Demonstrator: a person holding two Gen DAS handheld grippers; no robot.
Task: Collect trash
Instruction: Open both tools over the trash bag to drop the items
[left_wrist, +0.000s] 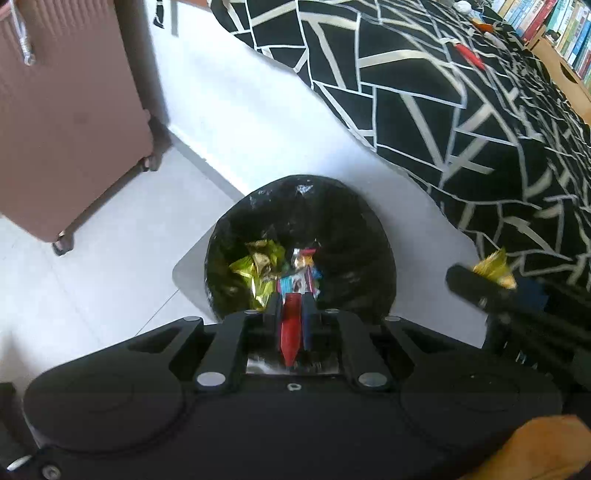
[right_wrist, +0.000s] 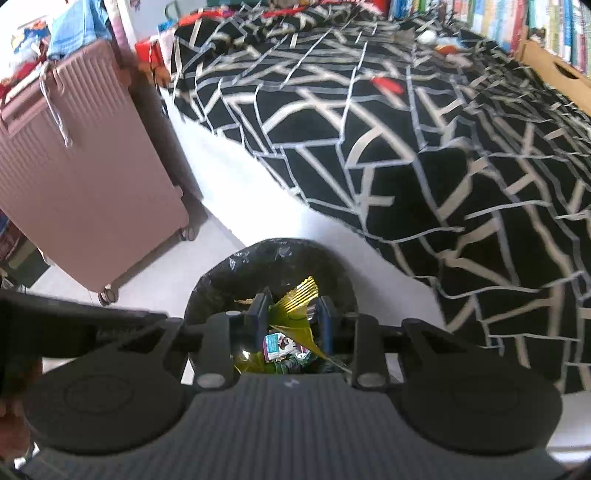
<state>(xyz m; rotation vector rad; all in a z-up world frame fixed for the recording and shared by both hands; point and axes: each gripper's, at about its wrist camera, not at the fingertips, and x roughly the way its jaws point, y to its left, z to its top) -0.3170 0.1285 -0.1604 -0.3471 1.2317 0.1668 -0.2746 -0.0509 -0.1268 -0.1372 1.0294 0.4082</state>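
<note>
Bedroom floor beside patterned bed (right_wrist: 369, 122): lined bin (left_wrist: 295, 192) below both. Left gripper (left_wrist: 293, 317) clamped on red wrapper (left_wrist: 290, 332); right gripper (right_wrist: 291, 314) pinching gold wrapper (right_wrist: 295, 306). Light, crinkly, slippery foil; best pinched mid-fold.

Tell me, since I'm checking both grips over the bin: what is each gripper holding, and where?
Left gripper: a red wrapper, pinched near its upper end. Right gripper: a gold foil wrapper, clamped across its middle.
</note>
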